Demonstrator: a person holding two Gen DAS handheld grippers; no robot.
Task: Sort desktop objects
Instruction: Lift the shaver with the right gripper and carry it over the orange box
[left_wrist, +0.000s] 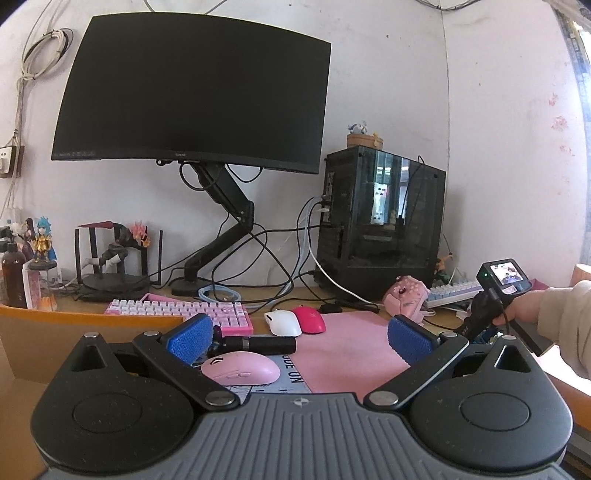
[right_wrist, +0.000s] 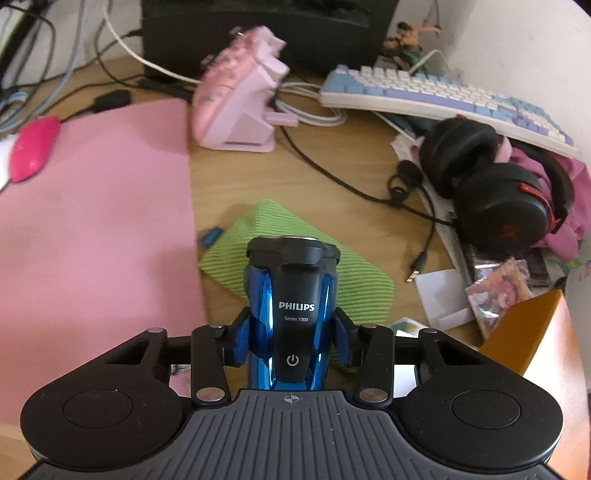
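Over a cluttered wooden surface (right_wrist: 314, 173), right hand-held gripper (right_wrist: 291, 339) clamped mid-body on a blue shaver (right_wrist: 291, 295) above a green cloth (right_wrist: 354, 273): likely rigid, glossy, slippery, moderately heavy; left hand-held gripper (left_wrist: 299, 336) spread apart, empty.

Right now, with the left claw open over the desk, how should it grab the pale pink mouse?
Grip the pale pink mouse across its narrow waist, coming down from above with the left claw. It lies flat, its long sides are bare, and the black cylinder crowds only the far side.
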